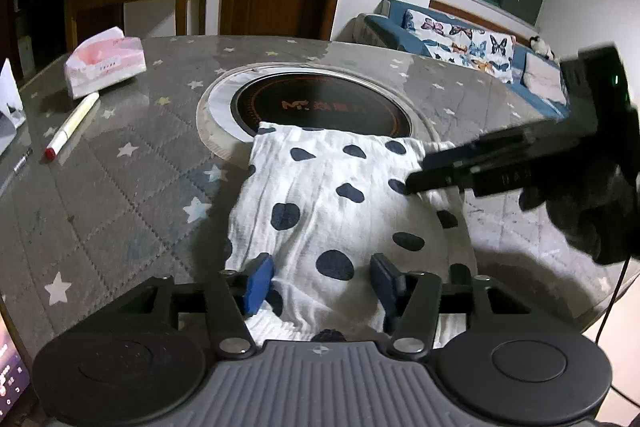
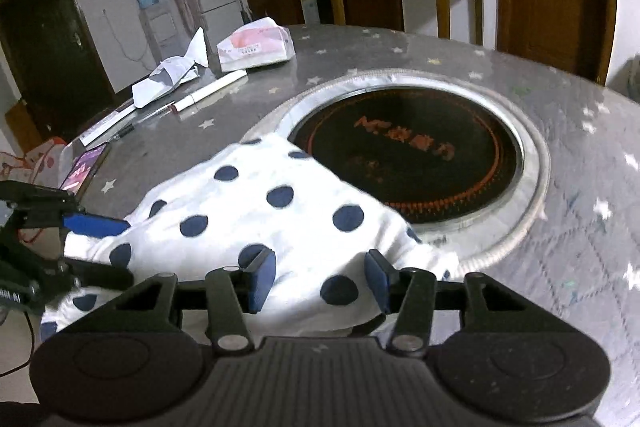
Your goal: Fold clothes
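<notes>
Already folded into a compact rectangle, the white dark-spotted cotton garment (image 1: pixel 344 211) lies on the grey star-patterned bench (image 1: pixel 132 187); left gripper (image 1: pixel 322 281) and right gripper (image 2: pixel 320 277) fingers spread, released, perhaps one fold remaining.

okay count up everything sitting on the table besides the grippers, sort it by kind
Polka-dot garment: 1
Tissue pack: 1
Marker pens: 2, the second dark one
Crumpled paper: 1
Phone: 1
Total: 6
</notes>
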`<state>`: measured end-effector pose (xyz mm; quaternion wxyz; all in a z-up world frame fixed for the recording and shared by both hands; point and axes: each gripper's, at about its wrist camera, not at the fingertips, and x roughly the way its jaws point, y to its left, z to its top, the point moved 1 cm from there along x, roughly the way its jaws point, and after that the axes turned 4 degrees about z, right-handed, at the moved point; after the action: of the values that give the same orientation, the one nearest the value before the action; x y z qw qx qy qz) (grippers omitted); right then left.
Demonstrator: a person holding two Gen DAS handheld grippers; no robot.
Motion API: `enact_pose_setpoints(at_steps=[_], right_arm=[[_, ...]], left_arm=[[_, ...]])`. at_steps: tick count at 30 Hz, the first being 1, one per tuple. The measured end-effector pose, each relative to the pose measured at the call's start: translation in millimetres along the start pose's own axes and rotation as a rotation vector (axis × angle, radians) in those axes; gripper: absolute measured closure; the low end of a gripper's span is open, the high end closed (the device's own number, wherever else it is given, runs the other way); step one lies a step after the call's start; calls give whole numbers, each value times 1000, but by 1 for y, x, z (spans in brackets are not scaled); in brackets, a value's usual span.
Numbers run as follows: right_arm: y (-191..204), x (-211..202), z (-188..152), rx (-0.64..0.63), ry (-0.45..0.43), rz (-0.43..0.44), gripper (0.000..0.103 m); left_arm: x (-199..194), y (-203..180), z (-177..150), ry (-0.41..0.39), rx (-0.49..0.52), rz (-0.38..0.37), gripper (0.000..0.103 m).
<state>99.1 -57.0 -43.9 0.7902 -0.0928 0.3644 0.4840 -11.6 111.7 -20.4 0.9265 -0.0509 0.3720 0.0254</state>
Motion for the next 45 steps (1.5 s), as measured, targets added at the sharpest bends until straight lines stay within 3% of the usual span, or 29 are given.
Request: enact_pose_setpoints(at_steps=[11,23,31,40,45], right_arm=[[10,26,29,-10,-8,-8,50],[5,51,33,12,37,-60,46],[16,53,52,-11,9,-25,46],[21,85,57,-20,53,-36,45],[20,96,59,-17,66,-45,39]], left_arm=[[2,-13,-4,-3,63,52,37],[4,-13,-5,-2,67,53,35],[4,-13,-7,-2,62,49,33],[4,-13,-8,-3,60,42,32],[4,-13,-8,-3,59,39,31]])
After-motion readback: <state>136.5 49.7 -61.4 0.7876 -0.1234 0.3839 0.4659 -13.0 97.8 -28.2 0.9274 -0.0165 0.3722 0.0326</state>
